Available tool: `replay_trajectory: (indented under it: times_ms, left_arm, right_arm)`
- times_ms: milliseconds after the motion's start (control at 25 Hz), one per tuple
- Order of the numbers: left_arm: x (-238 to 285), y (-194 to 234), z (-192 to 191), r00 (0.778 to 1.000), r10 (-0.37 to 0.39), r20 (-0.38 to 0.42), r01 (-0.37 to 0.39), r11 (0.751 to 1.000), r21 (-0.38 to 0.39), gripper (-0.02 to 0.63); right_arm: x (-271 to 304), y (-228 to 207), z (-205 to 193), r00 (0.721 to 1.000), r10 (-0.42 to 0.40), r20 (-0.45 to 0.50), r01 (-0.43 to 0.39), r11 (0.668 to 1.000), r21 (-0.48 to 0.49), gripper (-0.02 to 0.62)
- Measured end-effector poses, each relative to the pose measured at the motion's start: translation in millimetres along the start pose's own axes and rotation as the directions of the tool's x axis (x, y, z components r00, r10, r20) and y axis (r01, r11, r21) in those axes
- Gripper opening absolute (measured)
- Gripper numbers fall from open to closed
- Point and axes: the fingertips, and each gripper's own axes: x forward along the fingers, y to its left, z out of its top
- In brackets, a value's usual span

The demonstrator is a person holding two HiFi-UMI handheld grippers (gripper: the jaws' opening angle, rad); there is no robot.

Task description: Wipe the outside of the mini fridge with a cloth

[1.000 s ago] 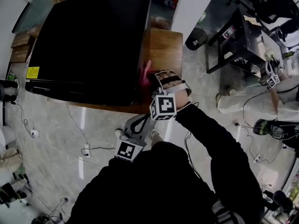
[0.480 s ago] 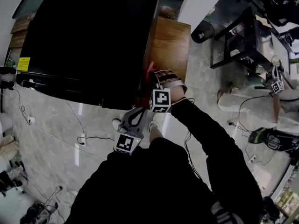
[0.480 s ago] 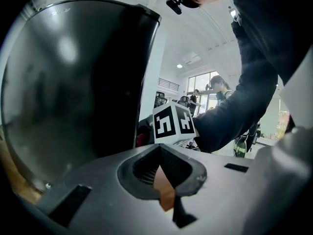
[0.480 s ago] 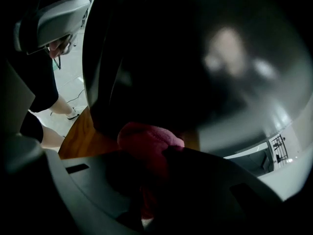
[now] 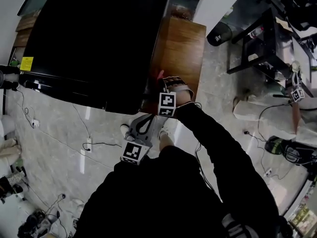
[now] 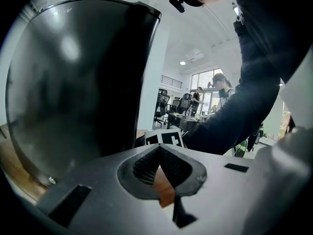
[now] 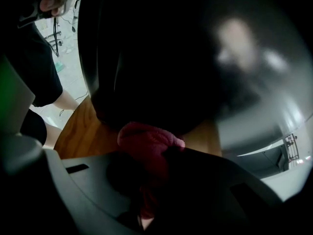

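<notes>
Mini fridge (image 5: 94, 43), black and glossy, stands on a low wooden table (image 5: 181, 43) and fills the upper left of the head view. A yellow label (image 5: 26, 63) sits near its left edge. Only its outer walls and top show, so what it holds cannot be told.

The right gripper (image 5: 163, 81) is at the fridge's right side wall, near the front corner, over the bare strip of tabletop beside it. Its jaws are clamped on a pink-red cloth (image 7: 146, 143). In the right gripper view the cloth bulges out ahead of the jaws in a bunched wad and meets the lower part of the dark fridge wall, with the brown tabletop just below it. In the head view a small tip of the cloth (image 5: 159, 75) shows between the gripper and the fridge.

The left gripper (image 5: 141, 125) hangs lower and nearer the person, off the front edge of the table and above the pale tiled floor (image 5: 59, 133). It touches nothing. In the left gripper view its jaws (image 6: 160, 151) are closed tip to tip with nothing between them; a sliver of brown wood shows through the gap behind the tips, and the fridge's curved black wall rises at the left.

A cable (image 5: 99, 145) trails across the floor below the table.
</notes>
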Motion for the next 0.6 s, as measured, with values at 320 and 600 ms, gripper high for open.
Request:
replay_trajectory:
  times_ms: [320,600]
  left_arm:
    - [-41,10,16,0.999,0.031,0.024,-0.031,0.999,-0.012,0.006]
    - [-121,19,31,0.998,0.025,0.052,-0.025,1.000,0.006,0.006]
  right_arm:
    - [-22,8,2,1.000,0.020,0.009,-0.021,0.996,0.081,0.058]
    - [-151,19,42,0.993,-0.075,0.094,0.041,0.944,0.328,0.058]
